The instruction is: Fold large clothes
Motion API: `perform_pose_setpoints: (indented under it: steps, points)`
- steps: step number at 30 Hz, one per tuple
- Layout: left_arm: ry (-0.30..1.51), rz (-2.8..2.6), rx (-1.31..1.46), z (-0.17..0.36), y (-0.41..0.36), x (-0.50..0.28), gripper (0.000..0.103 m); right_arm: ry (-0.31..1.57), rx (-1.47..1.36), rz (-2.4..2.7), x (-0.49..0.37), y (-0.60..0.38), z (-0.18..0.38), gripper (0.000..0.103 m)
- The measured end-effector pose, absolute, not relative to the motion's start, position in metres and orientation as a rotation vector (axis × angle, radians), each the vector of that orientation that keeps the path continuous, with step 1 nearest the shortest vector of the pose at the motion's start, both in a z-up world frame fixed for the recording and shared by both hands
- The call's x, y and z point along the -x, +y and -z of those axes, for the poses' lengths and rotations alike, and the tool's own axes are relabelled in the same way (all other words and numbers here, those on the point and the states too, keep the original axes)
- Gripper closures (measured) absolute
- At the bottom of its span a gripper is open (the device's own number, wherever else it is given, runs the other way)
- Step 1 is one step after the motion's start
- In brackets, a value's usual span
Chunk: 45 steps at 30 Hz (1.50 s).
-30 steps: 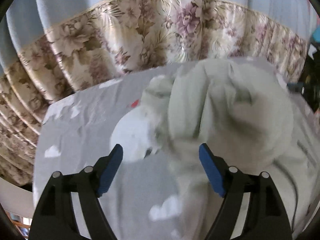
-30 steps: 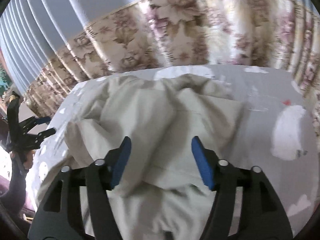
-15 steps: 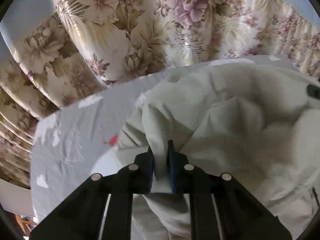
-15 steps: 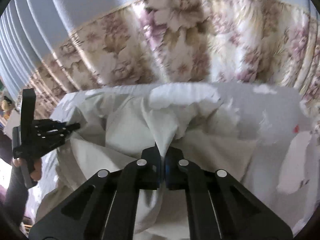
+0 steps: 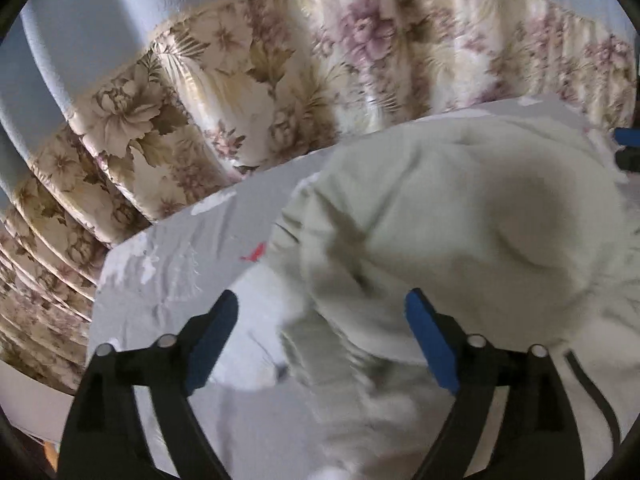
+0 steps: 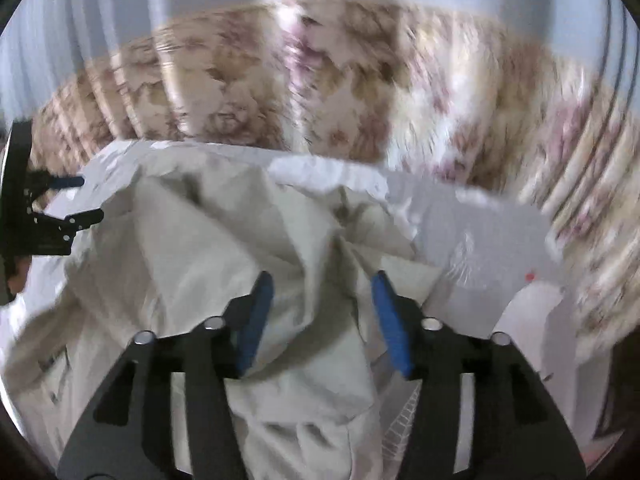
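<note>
both let go: the left gripper and right gripper are opening over the pale garment. next, grab an edge to fold.

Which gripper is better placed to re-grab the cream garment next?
Right, probably. The right gripper, jaws opening, straddles a raised ridge of the cream garment; the left gripper, also opening, sits at its blurred edge.

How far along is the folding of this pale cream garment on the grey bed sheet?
Done: little shows as folded; the pale cream garment lies rumpled on the grey bed sheet. In hand: nothing; the left hand-held gripper and the right hand-held gripper are both opening, cloth lying between their blue pads unpinched. Left: spreading it flat and making every fold, by the look of it.
</note>
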<state>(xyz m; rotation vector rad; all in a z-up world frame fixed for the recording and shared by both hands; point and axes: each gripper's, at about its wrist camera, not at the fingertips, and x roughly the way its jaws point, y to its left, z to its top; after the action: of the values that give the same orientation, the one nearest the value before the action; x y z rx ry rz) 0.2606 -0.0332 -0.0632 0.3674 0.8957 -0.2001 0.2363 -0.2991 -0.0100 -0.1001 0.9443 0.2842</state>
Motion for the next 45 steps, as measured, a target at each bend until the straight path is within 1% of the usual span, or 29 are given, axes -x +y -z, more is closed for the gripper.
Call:
perform_pose_setpoints:
  steps: [3, 4, 8, 9, 12, 16, 17, 18, 19, 20, 22, 23, 28, 32, 34, 36, 37, 39, 41, 42, 45]
  points:
    - [0.914, 0.232, -0.375, 0.076, -0.049, -0.255, 0.016, 0.946, 0.194, -0.313, -0.232, -0.272, 0.027, 0.047]
    - [0.929, 0.239, -0.381, 0.081, -0.052, -0.258, 0.016, 0.961, 0.222, -0.311, -0.235, -0.268, 0.034, 0.049]
    - [1.034, 0.229, -0.369, 0.107, -0.055, -0.275, 0.015, 1.042, 0.357, -0.306, -0.246, -0.265, 0.072, 0.05]
    - [1.057, 0.24, -0.339, 0.11, -0.052, -0.276, 0.015, 1.059, 0.352, -0.319, -0.249, -0.27, 0.078, 0.05]
    - [1.04, 0.246, -0.352, 0.111, -0.053, -0.268, 0.015, 1.092, 0.293, -0.336, -0.256, -0.28, 0.084, 0.051]
    - [1.012, 0.219, -0.385, 0.099, -0.057, -0.255, 0.015, 1.106, 0.24, -0.314, -0.254, -0.28, 0.07, 0.05]
    - [1.011, 0.22, -0.378, 0.095, -0.056, -0.251, 0.015, 1.091, 0.216, -0.313, -0.249, -0.281, 0.06, 0.046]
    - [1.011, 0.224, -0.367, 0.089, -0.055, -0.245, 0.015, 1.065, 0.179, -0.318, -0.241, -0.283, 0.047, 0.039]
    - [1.011, 0.228, -0.36, 0.086, -0.05, -0.242, 0.015, 1.041, 0.159, -0.316, -0.234, -0.283, 0.037, 0.022]
    - [1.009, 0.229, -0.353, 0.082, -0.048, -0.238, 0.015, 1.005, 0.144, -0.306, -0.222, -0.284, 0.024, 0.012]
    - [1.0, 0.229, -0.341, 0.074, -0.043, -0.226, 0.015, 0.954, 0.117, -0.283, -0.202, -0.286, 0.003, 0.008]
    - [0.989, 0.225, -0.333, 0.068, -0.04, -0.218, 0.015, 0.935, 0.1, -0.266, -0.193, -0.287, -0.006, 0.003]
    - [0.914, 0.202, -0.282, 0.046, -0.024, -0.181, 0.015, 0.87, -0.034, -0.172, -0.147, -0.3, -0.034, 0.003]
    - [0.871, 0.162, -0.202, 0.04, -0.002, -0.148, 0.015, 0.84, -0.046, 0.002, -0.108, -0.31, -0.041, 0.003]
    - [0.915, 0.158, -0.191, 0.044, 0.007, -0.134, 0.012, 0.8, -0.04, 0.071, -0.088, -0.315, -0.046, 0.003]
    - [0.977, 0.17, -0.182, 0.049, 0.018, -0.117, 0.012, 0.775, -0.05, 0.111, -0.069, -0.319, -0.052, 0.003]
    - [0.973, 0.152, -0.169, 0.05, 0.024, -0.11, 0.01, 0.749, -0.058, 0.128, -0.054, -0.322, -0.058, 0.003]
    - [0.949, 0.064, -0.191, 0.051, 0.033, -0.093, 0.003, 0.701, -0.061, 0.182, -0.032, -0.326, -0.065, 0.003]
    - [0.883, -0.037, -0.266, 0.05, 0.037, -0.07, 0.002, 0.646, -0.054, 0.281, -0.008, -0.33, -0.069, 0.003]
    - [0.869, -0.061, -0.282, 0.05, 0.037, -0.064, 0.002, 0.644, -0.056, 0.305, -0.001, -0.332, -0.069, 0.003]
    - [0.879, -0.08, -0.222, 0.054, 0.041, -0.041, 0.002, 0.741, -0.118, 0.332, 0.01, -0.342, -0.056, 0.003]
